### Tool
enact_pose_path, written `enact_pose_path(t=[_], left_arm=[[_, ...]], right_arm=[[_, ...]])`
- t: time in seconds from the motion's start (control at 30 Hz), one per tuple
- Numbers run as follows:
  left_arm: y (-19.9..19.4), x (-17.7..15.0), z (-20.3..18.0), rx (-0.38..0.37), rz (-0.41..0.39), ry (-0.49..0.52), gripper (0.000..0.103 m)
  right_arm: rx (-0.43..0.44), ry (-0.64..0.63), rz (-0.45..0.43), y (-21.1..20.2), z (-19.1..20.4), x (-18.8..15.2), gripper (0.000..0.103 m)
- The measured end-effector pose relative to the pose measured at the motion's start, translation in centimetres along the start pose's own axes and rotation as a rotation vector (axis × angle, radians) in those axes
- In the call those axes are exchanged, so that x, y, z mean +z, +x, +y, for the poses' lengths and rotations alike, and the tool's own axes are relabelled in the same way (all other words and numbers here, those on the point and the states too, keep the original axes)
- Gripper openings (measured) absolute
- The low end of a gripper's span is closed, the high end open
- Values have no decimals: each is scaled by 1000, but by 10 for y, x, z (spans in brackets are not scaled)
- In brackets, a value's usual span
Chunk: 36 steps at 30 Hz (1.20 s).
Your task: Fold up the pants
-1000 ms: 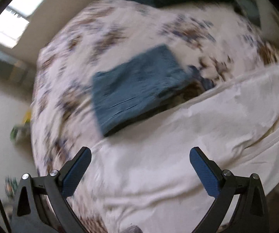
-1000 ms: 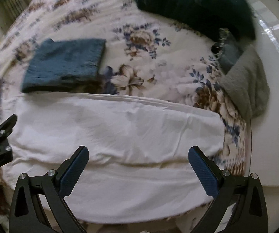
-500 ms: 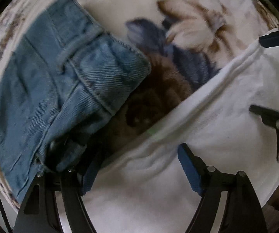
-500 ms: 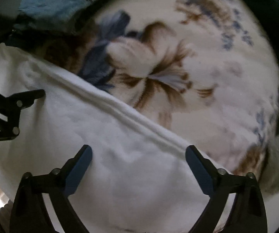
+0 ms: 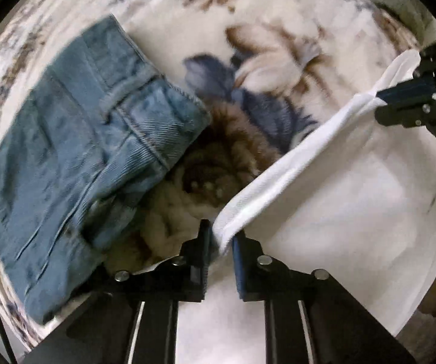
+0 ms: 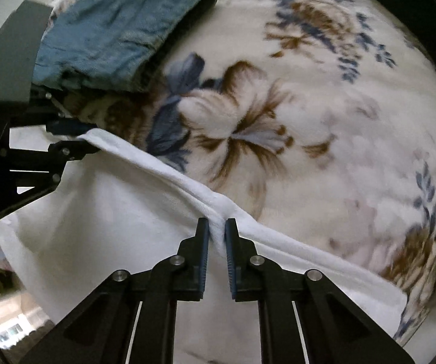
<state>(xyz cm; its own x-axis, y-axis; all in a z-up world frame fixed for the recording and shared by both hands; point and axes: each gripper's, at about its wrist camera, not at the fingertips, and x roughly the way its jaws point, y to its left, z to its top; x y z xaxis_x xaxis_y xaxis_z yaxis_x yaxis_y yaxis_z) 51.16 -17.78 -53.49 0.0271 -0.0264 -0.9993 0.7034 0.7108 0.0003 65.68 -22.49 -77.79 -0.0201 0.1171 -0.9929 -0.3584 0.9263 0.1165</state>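
Observation:
White pants (image 5: 339, 200) lie on a floral blanket. My left gripper (image 5: 220, 236) is shut on the far edge of the white pants near one end. My right gripper (image 6: 217, 227) is shut on the same far edge (image 6: 163, 170) farther along. The edge is lifted a little between the two grippers. The right gripper also shows at the right of the left wrist view (image 5: 399, 97), and the left gripper at the left of the right wrist view (image 6: 75, 139).
Folded blue jeans (image 5: 81, 151) lie on the floral blanket (image 6: 308, 121) just beyond the white pants, also in the right wrist view (image 6: 114, 33). The bed's edge and floor show at the lower left of the right wrist view.
Both grippers dropped toward the bed, reached the far edge of the white pants and shut on it. The edge now rises off the blanket.

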Motion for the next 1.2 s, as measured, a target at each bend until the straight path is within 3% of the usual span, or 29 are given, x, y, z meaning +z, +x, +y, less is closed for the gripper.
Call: enact_pose_path(t=[0.1,0.2,0.3,0.4,0.6,0.73,0.87,0.93,1.0,1.03,1.07,1.1,1.13,1.17,1.2], left_arm=[[-41,-22,-13,20,-58,-58,10],[-85,-61,-27,-20,-105,-185,10],[-105,-107,-62,-46,-119,-281,10],[-93,-164,-104,-71,-83,-382,10],[-25,-239,-159,-143,84,-574,10],[12,-254,-166,-172,123,-654,10],[14,-251,-164,-166,112,-687,14],[10,-252,-163,-180,107,-708,15],[4,-254,-162,-181,88,-732,20],[1,-256,-161,-180,85,-742,30],[-2,-260,-162,-173,87,-746,45],[-6,-262,-162,-159,86,-749,54],[-9,-264,-161,-152,83,-751,75],[-11,-267,-160,-147,80,-752,86],[-14,-269,-159,-134,78,-751,87]], right_arm=[[5,20,-51,-27,-2,-23,11],[23,47,-88,-54,9,-63,11],[40,74,-103,-59,56,-92,11],[36,67,-91,-65,100,-140,11],[36,53,55,-19,152,-234,11],[19,49,124,17,164,-261,11],[5,84,156,30,160,-270,12],[11,115,166,30,155,-271,21],[16,166,188,29,148,-276,38],[23,189,190,27,146,-280,64],[29,225,188,23,143,-286,79],[28,249,183,20,141,-291,93],[35,271,175,16,140,-297,93],[32,291,173,12,140,-303,93],[16,313,171,7,140,-310,93]])
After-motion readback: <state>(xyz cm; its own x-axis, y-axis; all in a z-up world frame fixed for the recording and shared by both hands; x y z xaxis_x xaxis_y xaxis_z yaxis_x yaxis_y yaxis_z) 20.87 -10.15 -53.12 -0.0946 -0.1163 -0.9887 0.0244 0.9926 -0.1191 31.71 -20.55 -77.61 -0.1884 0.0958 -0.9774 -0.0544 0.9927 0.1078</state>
